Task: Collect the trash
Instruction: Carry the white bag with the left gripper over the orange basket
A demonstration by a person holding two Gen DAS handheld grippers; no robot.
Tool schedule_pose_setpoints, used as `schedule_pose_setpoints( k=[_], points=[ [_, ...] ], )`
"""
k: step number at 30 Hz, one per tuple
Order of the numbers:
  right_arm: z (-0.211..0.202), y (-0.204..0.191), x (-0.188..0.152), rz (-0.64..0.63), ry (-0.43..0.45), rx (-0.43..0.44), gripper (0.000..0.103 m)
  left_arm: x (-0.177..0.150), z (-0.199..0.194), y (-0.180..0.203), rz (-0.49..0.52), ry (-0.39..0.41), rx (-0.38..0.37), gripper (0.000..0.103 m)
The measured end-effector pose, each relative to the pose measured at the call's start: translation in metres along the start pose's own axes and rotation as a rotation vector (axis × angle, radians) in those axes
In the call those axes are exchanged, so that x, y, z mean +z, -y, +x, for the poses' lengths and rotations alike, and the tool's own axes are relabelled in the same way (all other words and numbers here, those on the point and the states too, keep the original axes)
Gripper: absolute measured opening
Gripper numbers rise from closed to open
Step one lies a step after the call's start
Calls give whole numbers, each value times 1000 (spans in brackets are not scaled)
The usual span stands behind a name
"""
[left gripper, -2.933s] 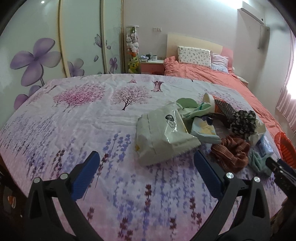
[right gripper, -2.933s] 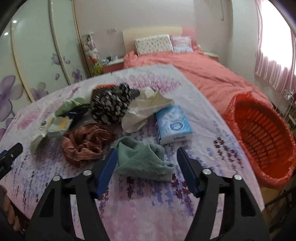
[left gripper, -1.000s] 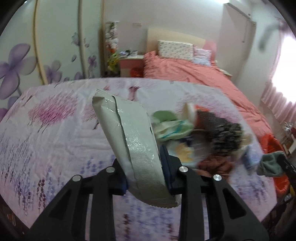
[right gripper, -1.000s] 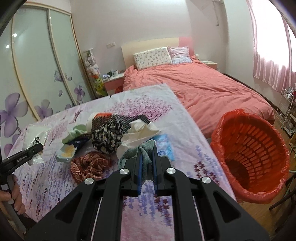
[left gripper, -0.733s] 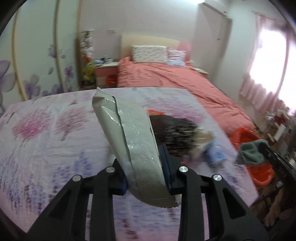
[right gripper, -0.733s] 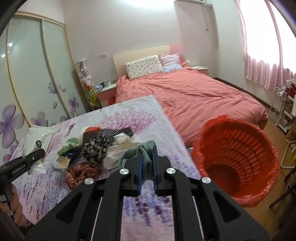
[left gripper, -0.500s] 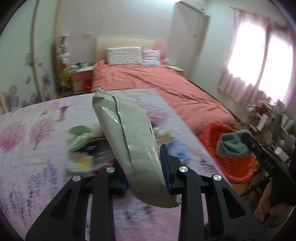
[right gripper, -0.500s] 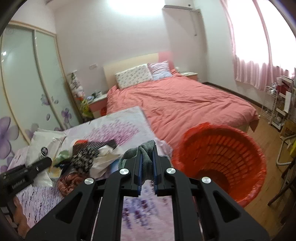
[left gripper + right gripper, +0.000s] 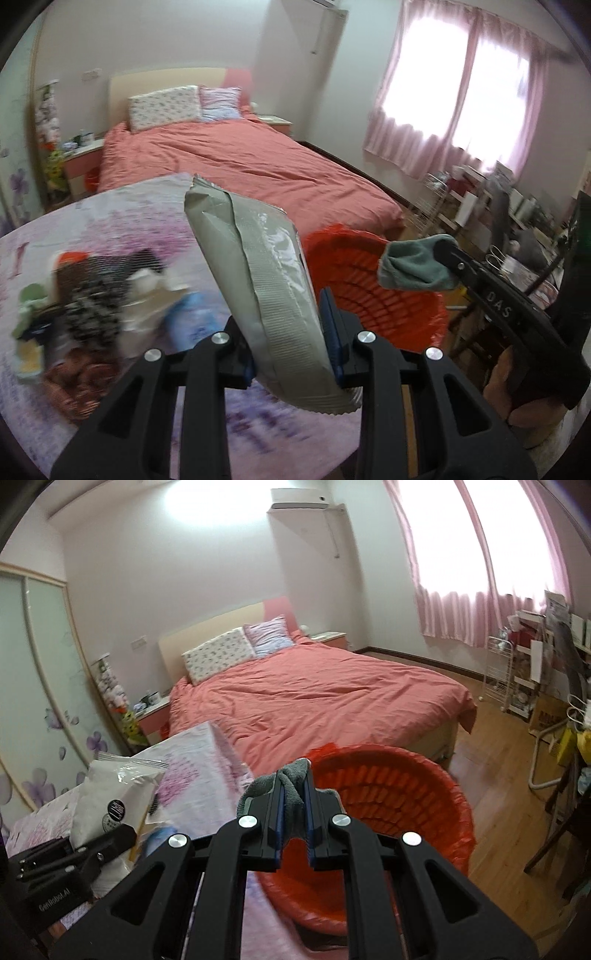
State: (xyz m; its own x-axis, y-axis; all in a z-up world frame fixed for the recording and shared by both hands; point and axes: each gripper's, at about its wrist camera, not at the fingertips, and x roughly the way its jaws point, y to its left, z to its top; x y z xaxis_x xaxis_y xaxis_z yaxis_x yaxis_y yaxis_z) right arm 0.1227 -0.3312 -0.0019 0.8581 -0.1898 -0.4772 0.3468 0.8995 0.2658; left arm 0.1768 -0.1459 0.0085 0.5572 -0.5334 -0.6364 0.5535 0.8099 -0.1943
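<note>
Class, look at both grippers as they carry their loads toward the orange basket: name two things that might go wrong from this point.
1. The left gripper pinches the grey snack bag only near its lower end, so the tall bag leans and might slip or swing out before reaching the orange basket.
2. The right gripper holds the green cloth by a small fold; released near the rim, it may drape over the edge or drop to the floor.

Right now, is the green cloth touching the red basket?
Apart. Left wrist view: the green cloth, clamped in the right gripper, hangs in the air above the red basket, clear of its rim.
</note>
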Motion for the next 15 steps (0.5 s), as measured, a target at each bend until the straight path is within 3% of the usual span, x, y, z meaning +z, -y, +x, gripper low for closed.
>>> schedule_pose_setpoints(
  k=[7,15],
  points=[
    [22,36,1,73,-16,-37,9,6,57,40,63,-65,-68,30],
    [37,64,6,143,-26,-55,9,6,107,66,101,-124,-88,31]
  ],
)
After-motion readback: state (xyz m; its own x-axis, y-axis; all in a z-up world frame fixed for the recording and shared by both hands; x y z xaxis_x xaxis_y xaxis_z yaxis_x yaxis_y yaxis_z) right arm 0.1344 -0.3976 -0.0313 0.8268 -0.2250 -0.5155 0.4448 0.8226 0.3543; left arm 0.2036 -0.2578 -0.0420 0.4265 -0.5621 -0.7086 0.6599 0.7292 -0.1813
